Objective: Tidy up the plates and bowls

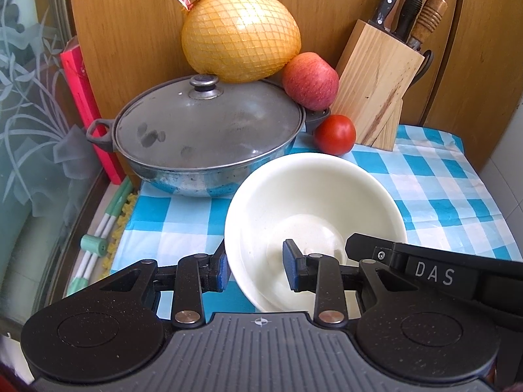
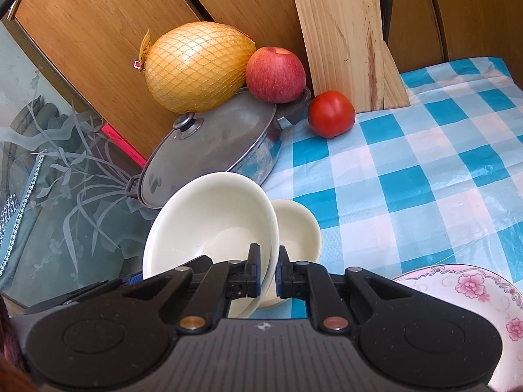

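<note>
A large cream bowl (image 1: 313,189) hangs tilted over the blue-checked cloth (image 1: 441,196). My left gripper (image 1: 255,269) is shut on its near-left wall, one pad outside and one inside. My right gripper (image 1: 353,245) comes in from the right and reaches the bowl's right rim. In the right wrist view my right gripper (image 2: 268,274) is shut on the rim of that bowl (image 2: 209,215). A smaller cream bowl (image 2: 295,228) sits on the cloth just behind and right of it. A flowered plate (image 2: 474,297) lies at the lower right.
A lidded metal pot (image 1: 209,130) stands behind the bowl, with a netted pomelo (image 1: 242,32) and an apple (image 1: 310,80) on or against it. A tomato (image 1: 335,134) and a wooden knife block (image 1: 379,88) stand at the back. A frosted glass panel (image 1: 26,130) closes the left side.
</note>
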